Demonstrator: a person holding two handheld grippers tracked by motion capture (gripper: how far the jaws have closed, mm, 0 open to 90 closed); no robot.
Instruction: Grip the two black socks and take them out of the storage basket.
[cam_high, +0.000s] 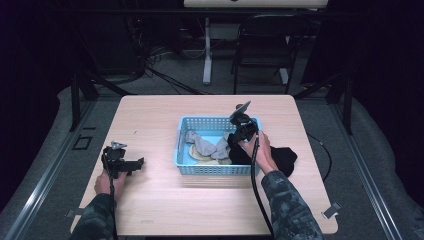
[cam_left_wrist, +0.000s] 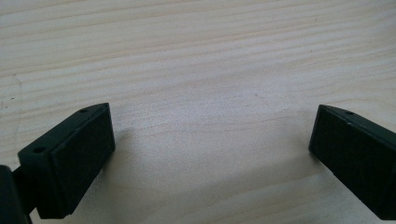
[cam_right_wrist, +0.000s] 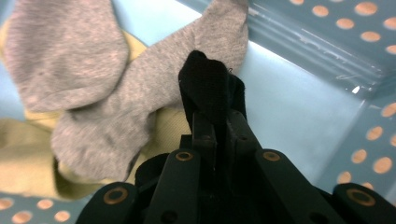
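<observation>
The right claw (cam_right_wrist: 212, 116) is clamped on the black sock (cam_right_wrist: 208, 88) over the blue basket (cam_high: 187, 167) — its tail trails right across the rim — while the left claw (cam_left_wrist: 210, 144) rests apart on the desk (cam_left_wrist: 196, 56).

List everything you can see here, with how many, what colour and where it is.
Table: one, light wood, centre.
Basket: one, blue with holes, middle of the table.
Grey socks: two, in the basket, overlapping.
Pale yellow socks: count unclear, under the grey ones.
Black sock: one, pinched over the basket; dark cloth hangs over the basket's right edge onto the table.
Chair: one, black, beyond the table.
Left gripper: black, jaws wide apart over bare wood at the table's left.
Right gripper: black, shut on the black sock.
Hands: two, at the bottom.
</observation>
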